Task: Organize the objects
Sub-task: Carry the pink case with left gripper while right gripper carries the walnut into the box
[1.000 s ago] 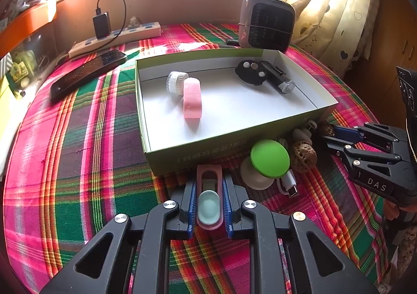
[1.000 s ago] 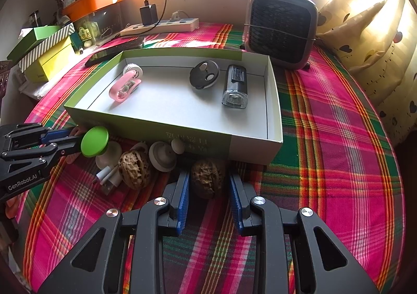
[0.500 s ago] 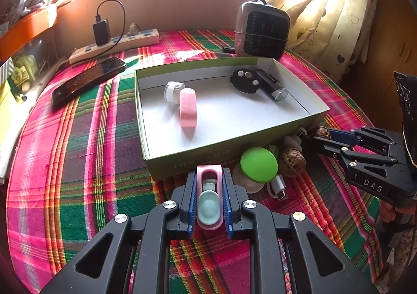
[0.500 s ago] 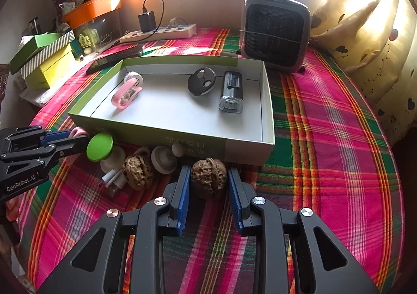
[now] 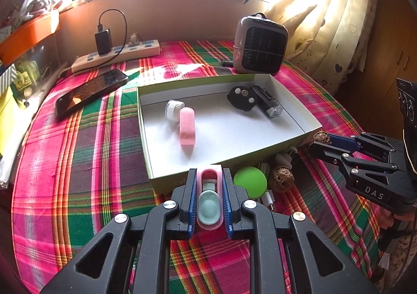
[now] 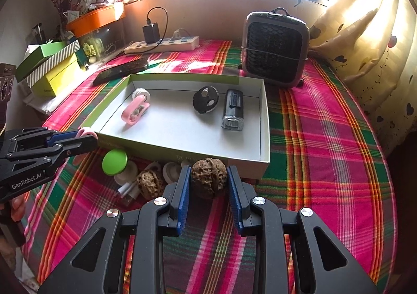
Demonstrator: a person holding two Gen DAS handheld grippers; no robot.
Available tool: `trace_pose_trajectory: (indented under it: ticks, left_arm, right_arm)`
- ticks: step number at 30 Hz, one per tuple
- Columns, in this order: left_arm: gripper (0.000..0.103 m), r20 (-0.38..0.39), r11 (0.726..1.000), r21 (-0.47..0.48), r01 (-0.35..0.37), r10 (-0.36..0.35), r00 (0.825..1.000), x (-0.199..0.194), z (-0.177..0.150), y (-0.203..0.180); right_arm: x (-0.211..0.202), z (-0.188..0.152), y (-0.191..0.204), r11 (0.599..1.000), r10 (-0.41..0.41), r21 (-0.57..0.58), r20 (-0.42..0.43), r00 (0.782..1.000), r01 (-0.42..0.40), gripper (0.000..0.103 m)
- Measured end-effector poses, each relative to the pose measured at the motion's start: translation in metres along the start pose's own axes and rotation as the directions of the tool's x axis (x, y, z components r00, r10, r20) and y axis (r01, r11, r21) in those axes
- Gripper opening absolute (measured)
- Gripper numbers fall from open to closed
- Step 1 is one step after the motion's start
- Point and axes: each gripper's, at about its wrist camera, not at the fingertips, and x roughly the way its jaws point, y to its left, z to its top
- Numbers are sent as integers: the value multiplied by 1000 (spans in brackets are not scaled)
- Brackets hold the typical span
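Two hand-held grippers, both clamped: left hand-held gripper [image 5: 209, 200] pinching a pink clip [image 5: 208, 199] with a pale teal insert, right hand-held gripper [image 6: 208, 184] squeezing a walnut [image 6: 208, 176]. Both held just outside the near wall of the open box [image 6: 264, 122] mid-table [image 6: 325, 137]. Inside already: another pink clip [image 6: 135, 111], black round gadget [image 6: 206, 99], small flashlight [image 6: 233, 109]. Green cap [image 6: 114, 162] and second walnut [image 6: 149, 184] lying by the near wall.

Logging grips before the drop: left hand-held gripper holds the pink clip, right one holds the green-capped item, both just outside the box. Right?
One error: the right hand-held gripper is shut on the walnut, as the right wrist view shows. The green-capped item lies loose on the cloth. The left hand-held gripper does hold the pink clip, outside the box.
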Motion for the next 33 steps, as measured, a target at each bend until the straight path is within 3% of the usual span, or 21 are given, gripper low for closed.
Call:
trace_pose_trajectory:
  ticks: [14, 33]
  left_arm:
    - [16, 34, 999, -31, -28, 29, 999, 1, 25, 6]
    - [16, 1, 994, -93, -52, 52, 999, 25, 32, 22]
  right_arm:
    - [11, 46, 10, 998, 41, -52, 21, 999, -40, 29]
    - [90, 100, 32, 985, 120, -112, -79, 990, -128, 29]
